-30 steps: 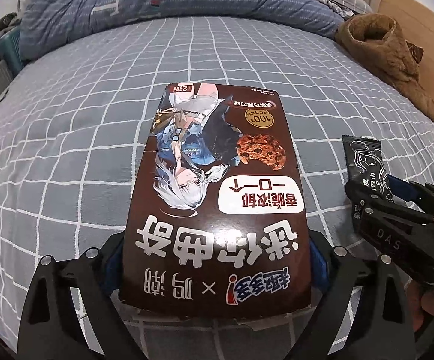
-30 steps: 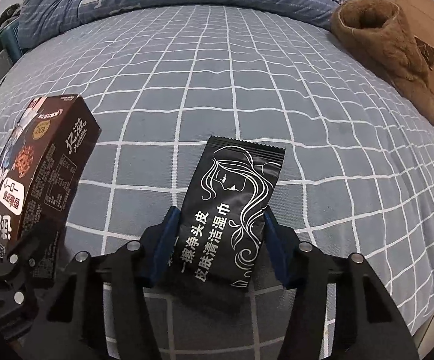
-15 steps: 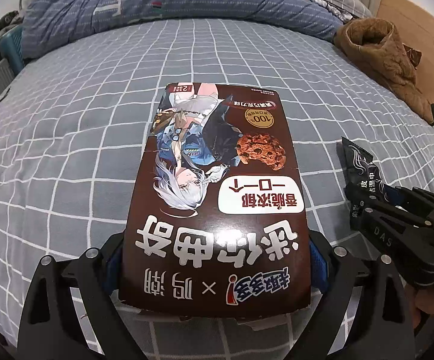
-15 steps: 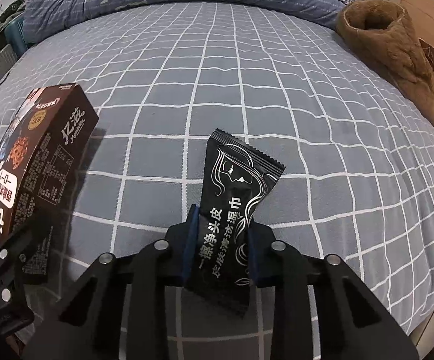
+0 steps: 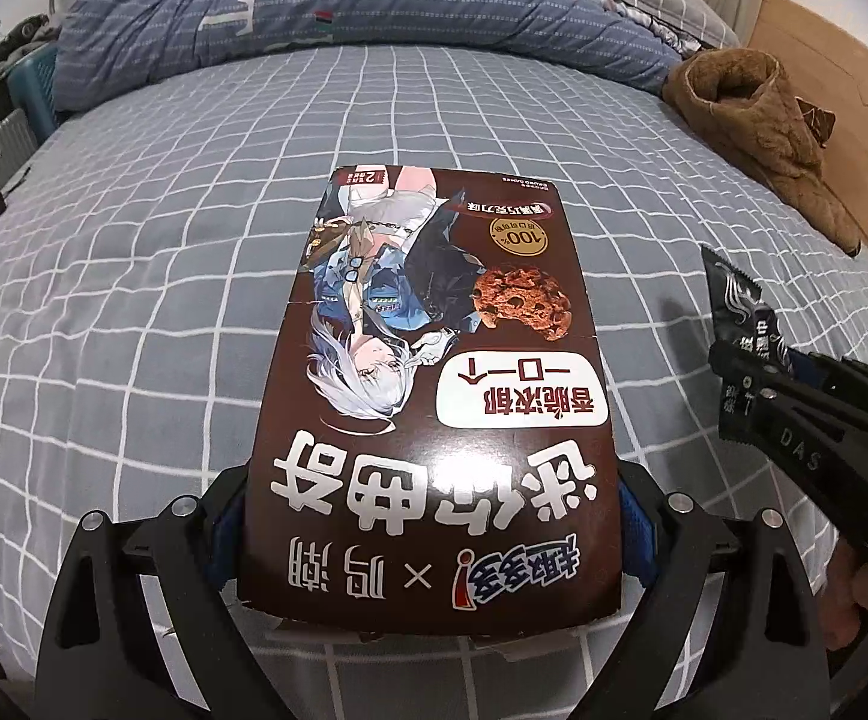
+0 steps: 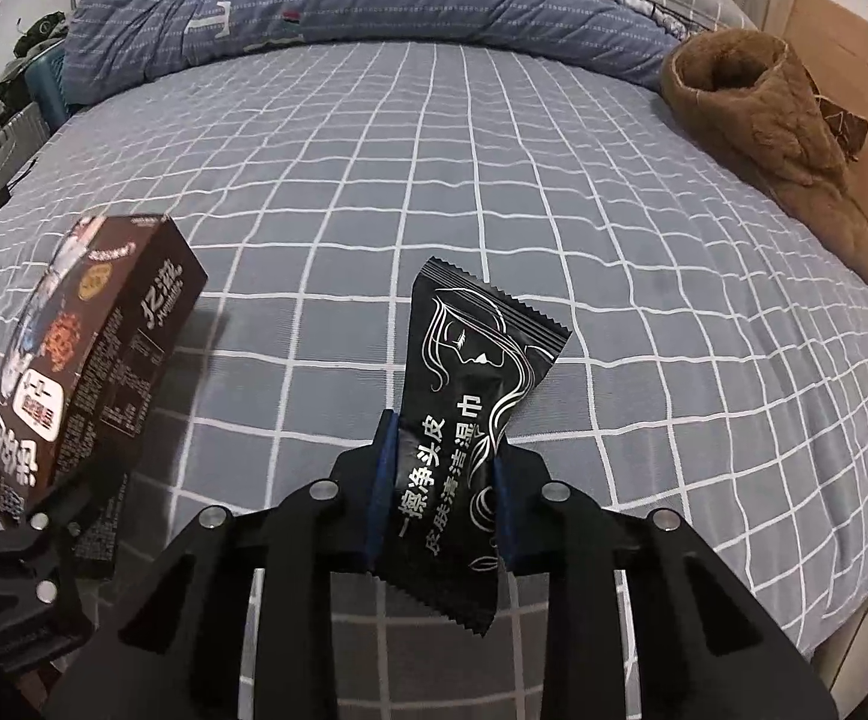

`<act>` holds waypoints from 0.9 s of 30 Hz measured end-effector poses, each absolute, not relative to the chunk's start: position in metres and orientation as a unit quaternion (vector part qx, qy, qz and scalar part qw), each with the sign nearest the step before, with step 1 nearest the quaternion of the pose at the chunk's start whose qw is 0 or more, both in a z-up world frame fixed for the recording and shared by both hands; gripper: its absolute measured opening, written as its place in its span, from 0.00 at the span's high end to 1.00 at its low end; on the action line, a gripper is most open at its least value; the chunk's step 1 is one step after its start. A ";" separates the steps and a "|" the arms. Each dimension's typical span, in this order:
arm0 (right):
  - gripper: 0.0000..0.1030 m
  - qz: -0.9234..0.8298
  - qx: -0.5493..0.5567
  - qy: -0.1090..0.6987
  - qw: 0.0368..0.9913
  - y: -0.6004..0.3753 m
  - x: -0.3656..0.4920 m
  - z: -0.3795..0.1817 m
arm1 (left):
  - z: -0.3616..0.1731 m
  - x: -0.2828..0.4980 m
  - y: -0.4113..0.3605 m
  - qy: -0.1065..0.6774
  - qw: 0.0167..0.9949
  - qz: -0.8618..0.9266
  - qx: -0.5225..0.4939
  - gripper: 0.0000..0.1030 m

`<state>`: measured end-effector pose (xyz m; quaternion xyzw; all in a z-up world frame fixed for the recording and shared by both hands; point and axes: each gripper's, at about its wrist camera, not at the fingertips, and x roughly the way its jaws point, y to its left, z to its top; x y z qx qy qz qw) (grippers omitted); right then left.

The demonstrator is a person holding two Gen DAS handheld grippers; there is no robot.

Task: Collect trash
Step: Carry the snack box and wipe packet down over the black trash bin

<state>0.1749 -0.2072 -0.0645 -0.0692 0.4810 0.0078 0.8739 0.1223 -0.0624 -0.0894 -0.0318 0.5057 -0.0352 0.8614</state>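
Right wrist: black sachet [image 6: 464, 420] pinched between the jaws.

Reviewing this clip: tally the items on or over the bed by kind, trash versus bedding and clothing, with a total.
Trash: 2 (brown cookie box held in the left gripper, black wet-wipe packet held in the right gripper)
Bedding: 1 (blue striped quilt)
Clothing: 1 (brown fleece garment)
Total: 4

Left gripper [image 5: 431, 525] jaws spread wide and clamped, right gripper [image 6: 443, 462] pinched narrow, both apparently angled downward
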 end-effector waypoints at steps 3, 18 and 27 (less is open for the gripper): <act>0.74 0.009 -0.068 0.475 0.877 -0.207 0.169 -0.060 | -0.087 0.120 -0.062 0.506 0.861 -0.034 -0.032 0.13; 0.74 0.007 -0.078 0.459 0.885 -0.213 0.127 -0.047 | -0.082 0.110 -0.061 0.499 0.865 -0.034 -0.034 0.13; 0.74 0.012 -0.071 0.447 0.892 -0.214 0.102 -0.033 | -0.081 0.106 -0.060 0.493 0.868 -0.030 -0.040 0.13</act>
